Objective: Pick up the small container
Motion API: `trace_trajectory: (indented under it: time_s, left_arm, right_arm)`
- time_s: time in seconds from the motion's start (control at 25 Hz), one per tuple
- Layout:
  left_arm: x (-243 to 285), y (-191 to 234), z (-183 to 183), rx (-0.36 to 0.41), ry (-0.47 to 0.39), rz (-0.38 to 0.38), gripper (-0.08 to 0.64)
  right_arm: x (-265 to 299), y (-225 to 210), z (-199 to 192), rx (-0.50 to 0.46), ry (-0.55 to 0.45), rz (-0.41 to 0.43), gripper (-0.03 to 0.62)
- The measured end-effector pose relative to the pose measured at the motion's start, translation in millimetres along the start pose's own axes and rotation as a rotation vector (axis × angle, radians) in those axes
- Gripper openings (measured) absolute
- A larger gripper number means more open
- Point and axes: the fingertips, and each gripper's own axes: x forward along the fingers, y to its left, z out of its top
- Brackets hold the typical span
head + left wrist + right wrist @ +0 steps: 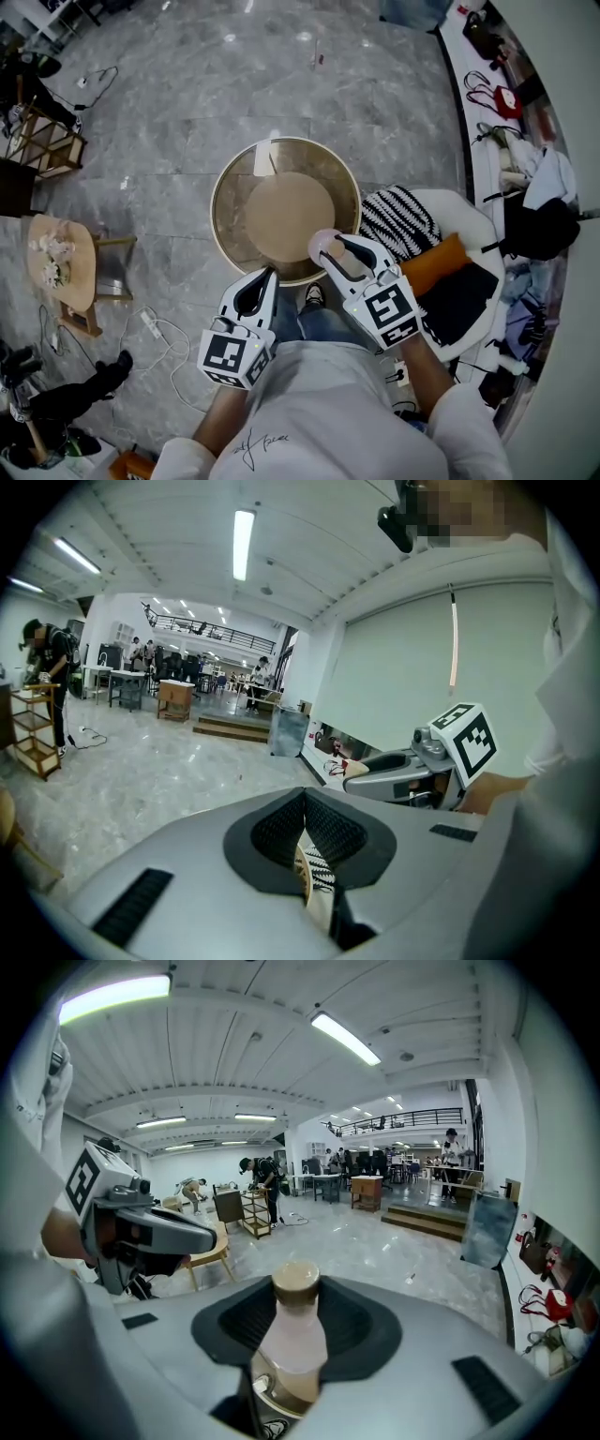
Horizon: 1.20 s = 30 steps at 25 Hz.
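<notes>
1. Two forearms come out of white sleeves (450,412) at the bottom of the head view. Each hand holds a gripper pointed forward and tilted somewhat downward.
2. A handwritten scrawl (255,441) on the shirt is too loose to read.
3. The left gripper (262,277) is the nearer one, stopping just short of the round table's rim (225,178). Its marker cube (232,356) shows a black-and-white square pattern and no words. In its own view the dark ribbed pads (323,832) are pressed together at the tips with nothing between them.
4. The right gripper (330,251) reaches a little farther, over the table's near edge. Its marker cube (392,314) faces up.
5. The right claw pinches the small container (292,1335), a pale pinkish bottle with a tan cap (295,1281). The bottle stands upright between the pads, lifted clear of the tabletop. No label or print can be made out on it.
6. Just right of the table is a white chair (459,211). On it lie a black-and-white striped cushion (398,217) and an orange cushion (436,261).
7. Grey marble floor (187,94) spreads beyond, with a small wooden side table (56,262) at the left.
</notes>
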Motion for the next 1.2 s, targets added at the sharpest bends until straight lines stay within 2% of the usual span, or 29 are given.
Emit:
trace_trajectory:
  time_s: [0.72, 0.92, 1.2]
  left_arm:
    - [-35, -22, 11, 0.038, -0.057, 0.032, 0.018]
    - [-39, -32, 10, 0.024, -0.073, 0.026, 0.018]
    - [-44, -42, 10, 0.043, -0.079, 0.022, 0.018]
  right_arm:
    - [-44, 24, 13, -0.052, -0.061, 0.044, 0.147]
    - [-54, 29, 8, -0.053, -0.047, 0.049, 0.147]
    - [-61, 33, 3, -0.031, -0.042, 0.063, 0.147]
